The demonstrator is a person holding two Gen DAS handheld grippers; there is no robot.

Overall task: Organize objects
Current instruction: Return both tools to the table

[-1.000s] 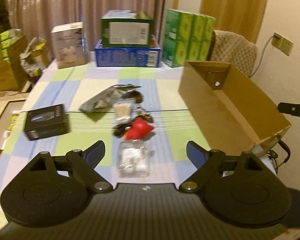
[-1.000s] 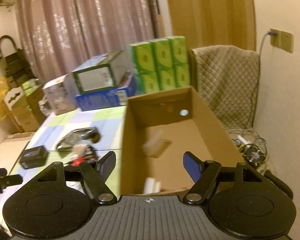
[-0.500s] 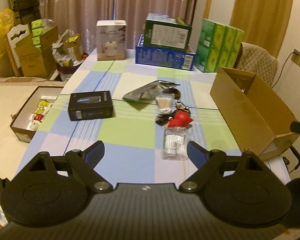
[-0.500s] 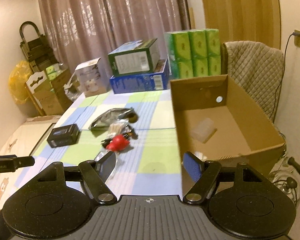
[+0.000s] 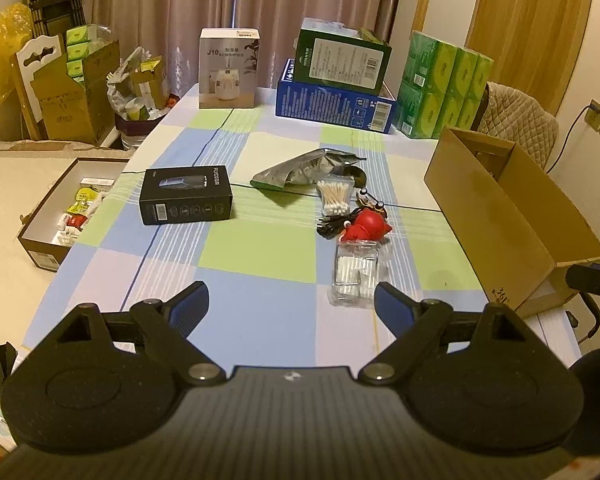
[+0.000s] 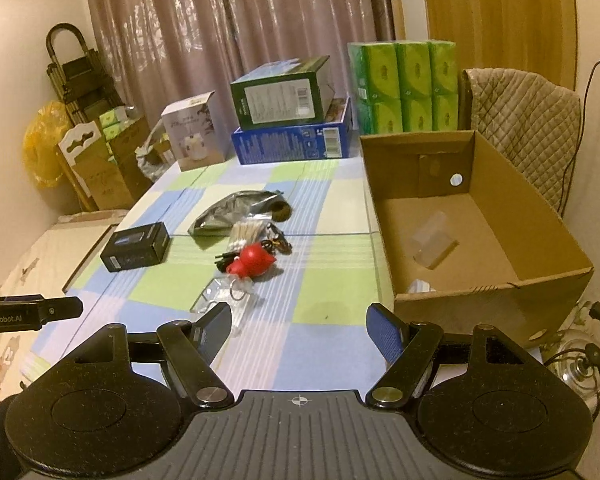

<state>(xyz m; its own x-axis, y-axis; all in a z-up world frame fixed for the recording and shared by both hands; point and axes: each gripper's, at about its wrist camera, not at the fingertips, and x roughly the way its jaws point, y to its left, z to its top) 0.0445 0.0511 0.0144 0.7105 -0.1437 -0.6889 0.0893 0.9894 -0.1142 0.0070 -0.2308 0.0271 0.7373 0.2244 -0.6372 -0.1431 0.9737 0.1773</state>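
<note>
While blurred, clear packets [image 6: 434, 240] lie inside the cardboard box [image 6: 540, 216].

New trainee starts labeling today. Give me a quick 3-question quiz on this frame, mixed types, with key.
1. True or false: the left gripper is shut on the black box.
2. Which lies nearest the left gripper? A) silver pouch B) clear plastic pack C) cotton swabs
3. Fill in: the cardboard box holds a clear ____ item.

Key: 1 false, both grippers are open and empty, the right gripper too; 2 B; 3 plastic.
</note>
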